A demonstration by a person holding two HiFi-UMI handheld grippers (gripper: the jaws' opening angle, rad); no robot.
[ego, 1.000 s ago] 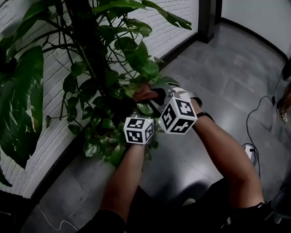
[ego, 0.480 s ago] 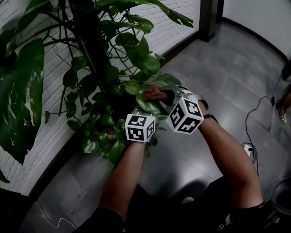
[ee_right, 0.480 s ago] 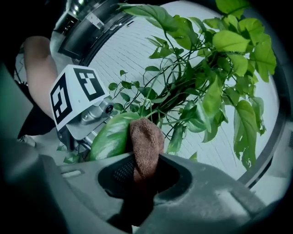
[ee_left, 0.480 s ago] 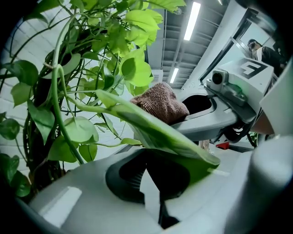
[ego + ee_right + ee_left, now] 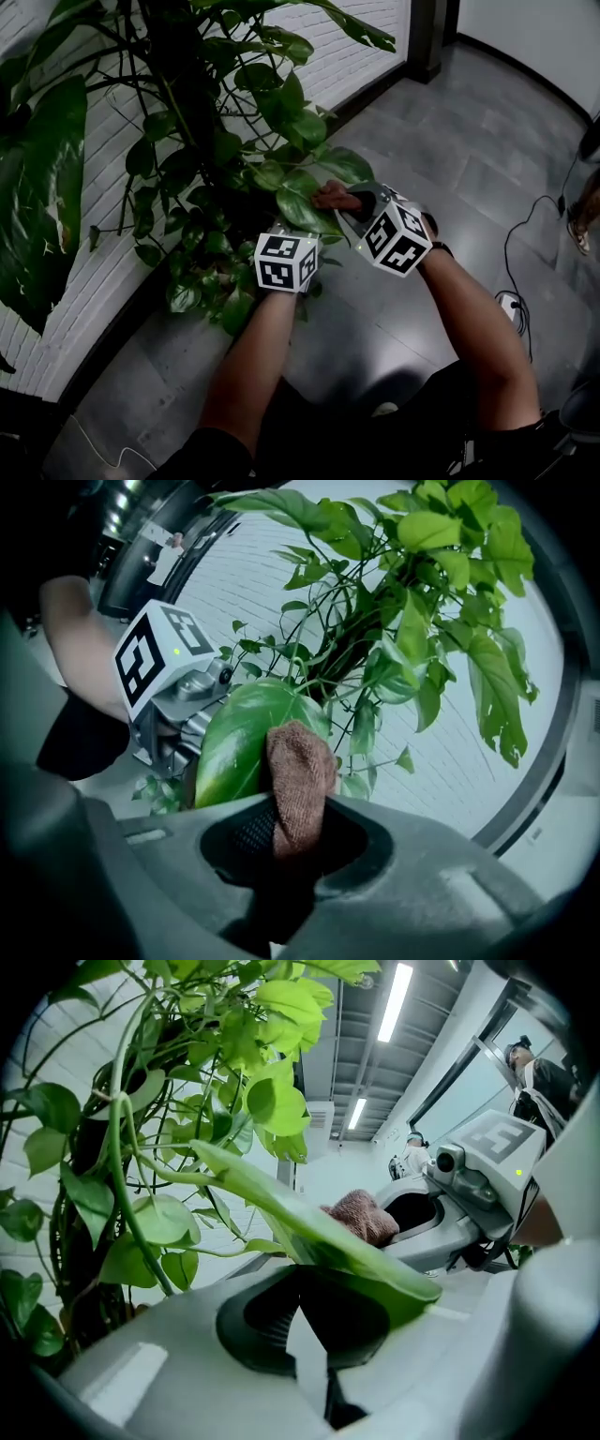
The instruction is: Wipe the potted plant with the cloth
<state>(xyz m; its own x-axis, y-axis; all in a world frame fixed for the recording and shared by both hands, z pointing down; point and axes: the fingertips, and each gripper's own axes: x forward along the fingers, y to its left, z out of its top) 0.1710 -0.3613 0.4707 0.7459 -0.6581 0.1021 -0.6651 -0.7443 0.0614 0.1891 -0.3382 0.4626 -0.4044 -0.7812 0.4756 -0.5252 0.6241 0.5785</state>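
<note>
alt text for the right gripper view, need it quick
The right gripper clamps a brown cloth against a large glossy leaf of the potted plant. The left gripper sits behind that leaf, with a white brick wall beyond.

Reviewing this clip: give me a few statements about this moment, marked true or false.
1. The right gripper is shut on a brown cloth. True.
2. The left gripper is empty, jaws wide apart. False: it is shut on a large leaf.
3. The cloth lies on the floor. False: it is held up at the large leaf.
4. The potted plant stands beside a white brick wall. True.
</note>
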